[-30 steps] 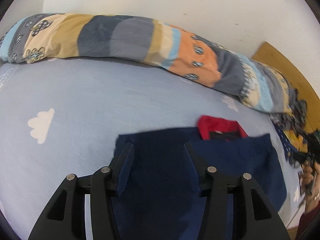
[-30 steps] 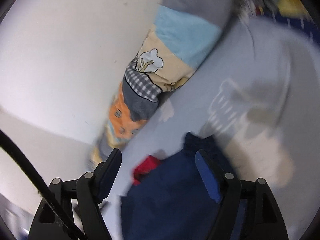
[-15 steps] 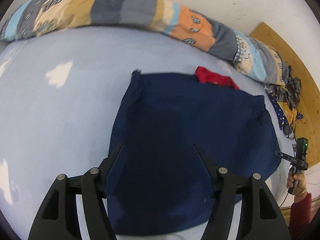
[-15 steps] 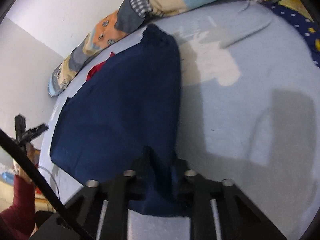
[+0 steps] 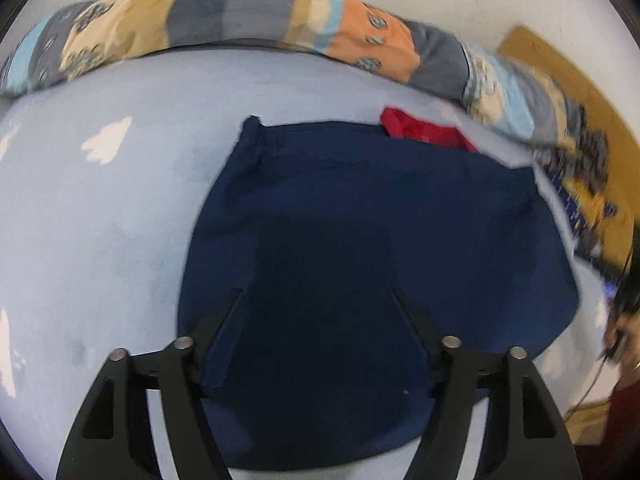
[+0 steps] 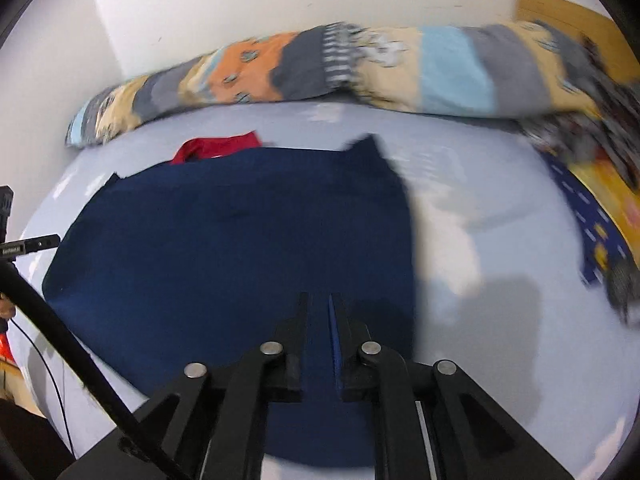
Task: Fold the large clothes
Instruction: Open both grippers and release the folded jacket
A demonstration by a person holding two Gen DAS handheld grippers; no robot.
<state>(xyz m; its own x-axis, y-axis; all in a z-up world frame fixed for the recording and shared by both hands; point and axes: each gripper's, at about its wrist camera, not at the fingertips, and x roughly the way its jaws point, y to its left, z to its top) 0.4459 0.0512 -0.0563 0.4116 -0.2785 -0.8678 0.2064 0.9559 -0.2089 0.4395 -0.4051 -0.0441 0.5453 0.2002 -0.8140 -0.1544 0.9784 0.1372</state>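
My right claw (image 6: pixel 318 304) is sitting at the lower middle of its frame with the fingers drawn nearly together, only a thin slit between them. Half a second ago it was clamped on the near edge of the navy garment (image 6: pixel 240 248); now I cannot tell whether any cloth is still pinched in that slit, since the dark fabric lies right behind and below the fingers. My left claw (image 5: pixel 316 320) is hanging wide apart in the lower middle of its frame, gripping nothing, with the garment (image 5: pixel 360 240) spread flat beneath and between its fingers.

What is changing: the right view is swinging round and levelling, so the garment now fills the centre and left of that frame instead of running off to the upper left. The left view is shifting only slightly. I am reading this as the end of a fold: the navy cloth is lying smooth in a broad rounded shape on the pale blue bedsheet (image 5: pixel 100 220), and I am probably about to let go or take a new hold for the next fold.

A red piece of cloth (image 5: pixel 424 132) is peeking out at the garment's far edge, upper right of centre in the left view. Beyond it, a long patchwork bolster (image 6: pixel 360 68) is running across the top against the wall.
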